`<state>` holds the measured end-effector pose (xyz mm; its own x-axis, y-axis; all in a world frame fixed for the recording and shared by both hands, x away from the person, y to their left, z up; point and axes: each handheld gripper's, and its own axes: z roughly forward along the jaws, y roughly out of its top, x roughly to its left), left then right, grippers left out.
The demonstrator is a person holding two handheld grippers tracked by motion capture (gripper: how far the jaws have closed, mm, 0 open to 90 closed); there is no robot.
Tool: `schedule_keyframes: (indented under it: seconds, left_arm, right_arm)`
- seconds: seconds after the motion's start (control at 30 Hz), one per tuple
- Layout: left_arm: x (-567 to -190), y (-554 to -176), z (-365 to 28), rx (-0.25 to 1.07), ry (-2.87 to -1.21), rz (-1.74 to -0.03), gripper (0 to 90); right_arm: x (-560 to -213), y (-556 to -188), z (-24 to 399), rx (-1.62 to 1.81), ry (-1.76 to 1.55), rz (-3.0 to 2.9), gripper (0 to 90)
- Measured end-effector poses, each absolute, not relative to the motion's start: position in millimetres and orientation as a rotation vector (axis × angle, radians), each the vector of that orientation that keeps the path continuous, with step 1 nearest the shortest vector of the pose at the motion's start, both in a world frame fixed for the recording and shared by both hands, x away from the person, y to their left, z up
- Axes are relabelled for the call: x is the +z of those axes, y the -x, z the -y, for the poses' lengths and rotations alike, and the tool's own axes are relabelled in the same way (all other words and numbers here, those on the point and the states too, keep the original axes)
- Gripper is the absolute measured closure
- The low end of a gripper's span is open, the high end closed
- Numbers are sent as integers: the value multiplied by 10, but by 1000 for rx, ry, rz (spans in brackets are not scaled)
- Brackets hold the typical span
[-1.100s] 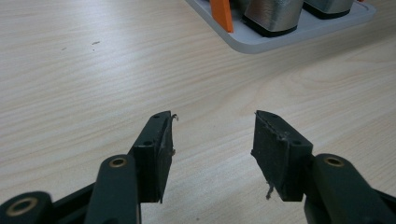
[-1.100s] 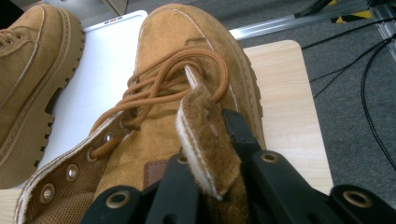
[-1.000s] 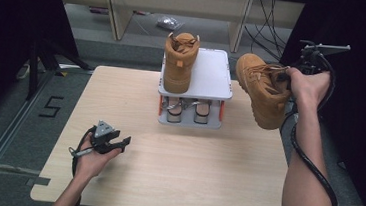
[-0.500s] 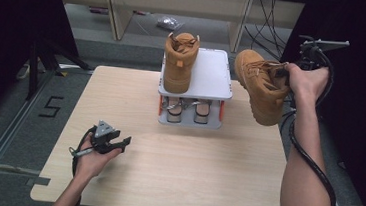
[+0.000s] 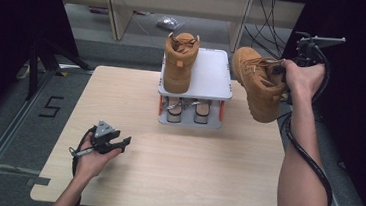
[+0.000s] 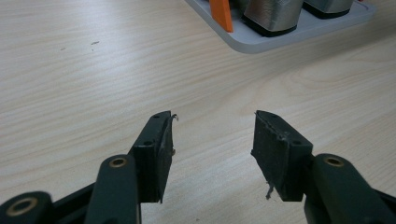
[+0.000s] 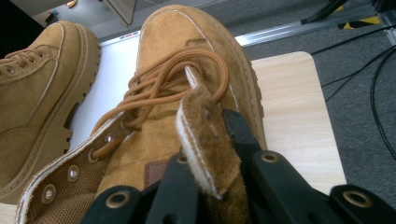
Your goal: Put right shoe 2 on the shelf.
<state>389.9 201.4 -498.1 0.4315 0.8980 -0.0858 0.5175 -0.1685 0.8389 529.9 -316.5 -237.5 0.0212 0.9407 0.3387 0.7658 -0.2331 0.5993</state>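
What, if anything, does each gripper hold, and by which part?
The right gripper holds a tan suede lace-up boot by its tongue, lifted beside the grey rack. The left gripper holds nothing; its jaws are open above the table.

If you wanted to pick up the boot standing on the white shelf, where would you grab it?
Grab the boot by its ankle collar, coming down from above. It stands upright on the shelf with the opening facing up and clear space over it. The right gripper holds the other boot by its tongue, so that works too.
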Motion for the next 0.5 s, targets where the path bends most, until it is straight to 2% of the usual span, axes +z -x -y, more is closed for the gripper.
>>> schedule_keyframes:
  seconds: [0.5]
  left_arm:
    - [-4973, -3899, -2025, 558, -1826, -1203, 473]
  right_arm:
    - [-2339, -5351, 3083, 1035, -2051, -1774, 854]
